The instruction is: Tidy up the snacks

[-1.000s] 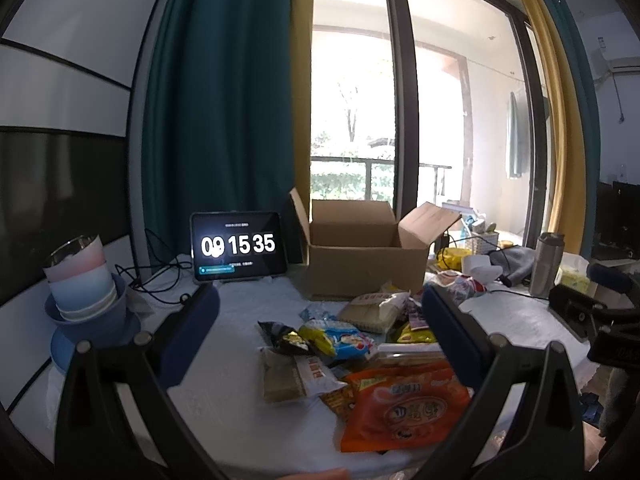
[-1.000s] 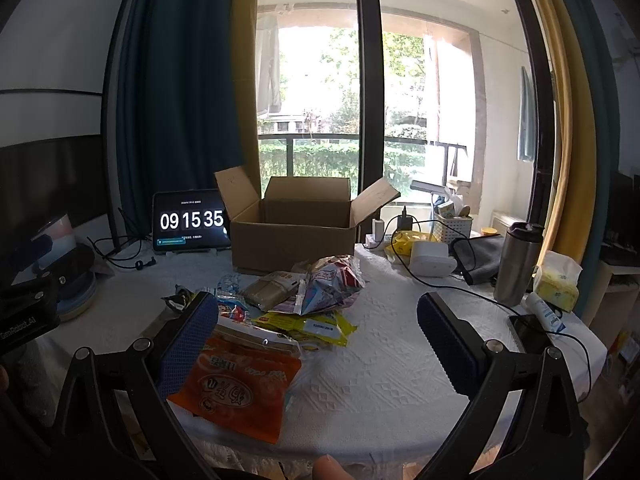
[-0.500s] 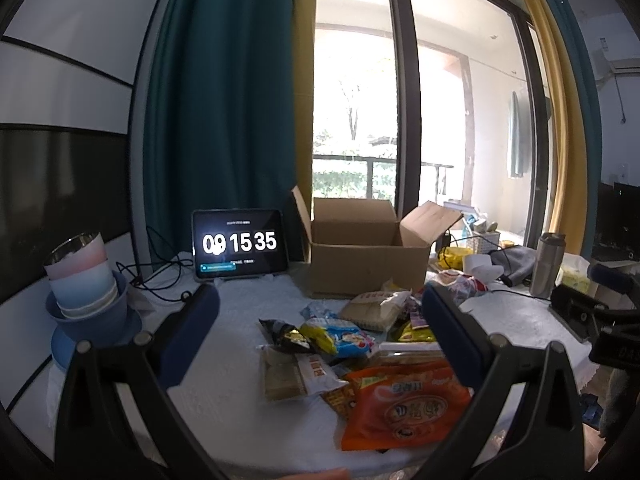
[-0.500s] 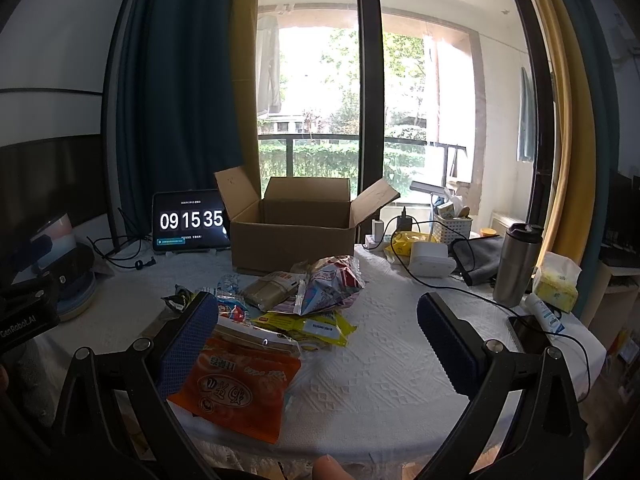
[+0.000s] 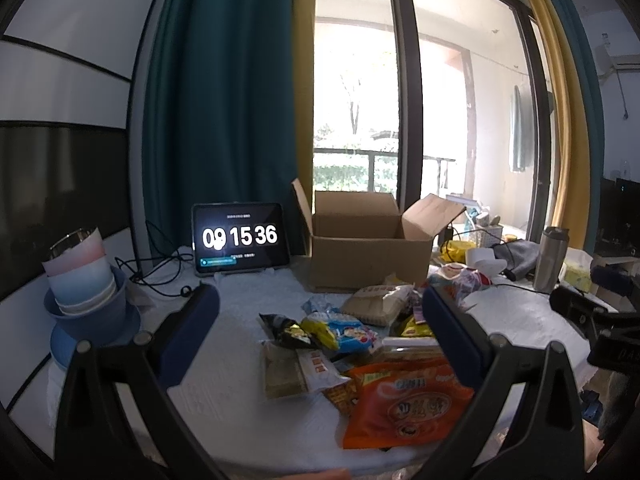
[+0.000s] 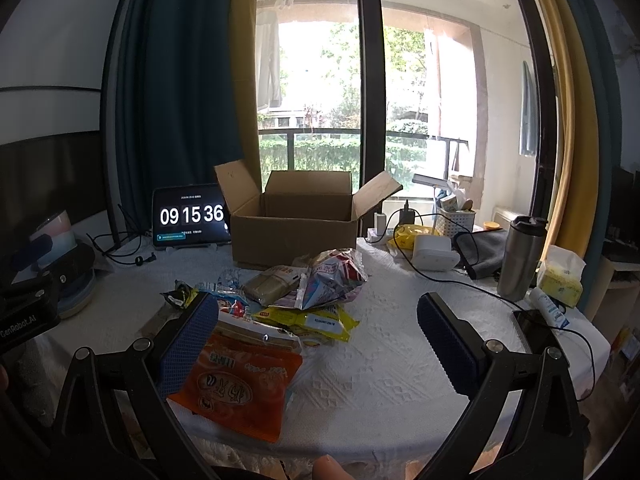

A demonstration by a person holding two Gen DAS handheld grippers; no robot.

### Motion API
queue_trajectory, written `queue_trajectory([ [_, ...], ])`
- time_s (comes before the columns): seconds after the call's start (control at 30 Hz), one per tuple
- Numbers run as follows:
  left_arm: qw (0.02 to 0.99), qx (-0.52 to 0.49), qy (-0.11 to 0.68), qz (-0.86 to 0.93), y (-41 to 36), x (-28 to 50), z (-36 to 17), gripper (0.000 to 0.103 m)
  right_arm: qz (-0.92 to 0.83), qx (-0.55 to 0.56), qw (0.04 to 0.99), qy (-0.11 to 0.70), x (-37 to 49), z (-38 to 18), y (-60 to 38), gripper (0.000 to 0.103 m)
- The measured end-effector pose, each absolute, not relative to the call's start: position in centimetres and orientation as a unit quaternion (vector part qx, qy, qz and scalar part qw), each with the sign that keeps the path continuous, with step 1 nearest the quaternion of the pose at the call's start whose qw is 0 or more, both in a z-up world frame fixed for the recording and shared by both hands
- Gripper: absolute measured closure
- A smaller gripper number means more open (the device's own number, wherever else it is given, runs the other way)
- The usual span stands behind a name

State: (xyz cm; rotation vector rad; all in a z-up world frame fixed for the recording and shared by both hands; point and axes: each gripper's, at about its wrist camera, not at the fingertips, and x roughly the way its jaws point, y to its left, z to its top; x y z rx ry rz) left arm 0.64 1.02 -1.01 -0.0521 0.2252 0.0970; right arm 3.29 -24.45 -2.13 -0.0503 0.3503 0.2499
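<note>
A pile of snack packets lies on the white tablecloth in front of an open cardboard box (image 5: 368,248) (image 6: 296,232). An orange packet (image 5: 404,404) (image 6: 240,384) lies nearest me, with a beige packet (image 5: 380,300) (image 6: 276,284), a blue-yellow packet (image 5: 340,330) and a yellow packet (image 6: 316,320) behind it. My left gripper (image 5: 320,336) is open and empty, held above the table's near edge. My right gripper (image 6: 318,332) is open and empty, to the right of the orange packet. The box's inside is hidden.
A tablet clock (image 5: 240,240) (image 6: 188,216) stands left of the box. Stacked blue bowls and cups (image 5: 84,292) sit at far left. A steel tumbler (image 6: 520,256), tissue pack (image 6: 560,280), cables, white device (image 6: 434,254) and phone (image 6: 536,328) are on the right.
Both grippers stay almost still and open. The clock has ticked from 09:15:35 to 09:15:36.
</note>
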Motion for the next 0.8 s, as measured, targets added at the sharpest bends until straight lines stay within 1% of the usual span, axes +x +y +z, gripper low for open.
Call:
queue_trajectory([
  [0.13,0.991,-0.025,0.121,0.045,0.6,1.3,-1.5,0.001,0.126,-0.024,0.975,0.183,3.9,-2.7,-24.2,0.001],
  [0.5,0.981,-0.014,0.188,0.054,0.7,4.7,-5.1,0.001,0.137,-0.016,0.96,0.245,7.6,-6.4,-23.5,0.001],
  [0.8,0.96,-0.016,0.275,0.054,2.0,9.3,-9.6,0.001,0.157,-0.007,0.936,0.314,11.2,-11.1,-22.7,0.001],
])
